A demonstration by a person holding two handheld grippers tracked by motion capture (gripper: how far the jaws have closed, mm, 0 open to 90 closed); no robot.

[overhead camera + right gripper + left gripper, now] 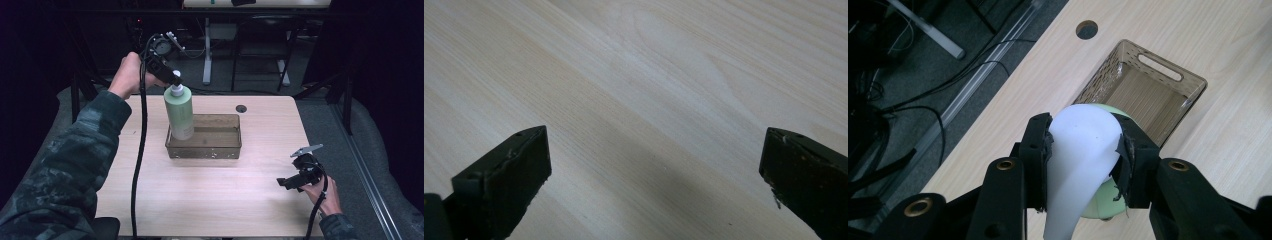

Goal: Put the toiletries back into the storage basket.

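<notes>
The left tool (pixel 169 75) is clamped on the white pump head (pixel 1080 150) of the green bottle (pixel 179 112), which stands in the brown tray (pixel 220 147) (its 9 o'clock end). The bottle looks placed; letting go remains. The right tool (pixel 295 180), jaws apart, hovers over the bench (pixel 210 195) at 4 o'clock.

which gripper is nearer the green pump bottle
Left. The left gripper is clamped on the white pump head of the green pump bottle, which stands at the left end of the brown basket. The right gripper is open, off near the table's right front.
</notes>
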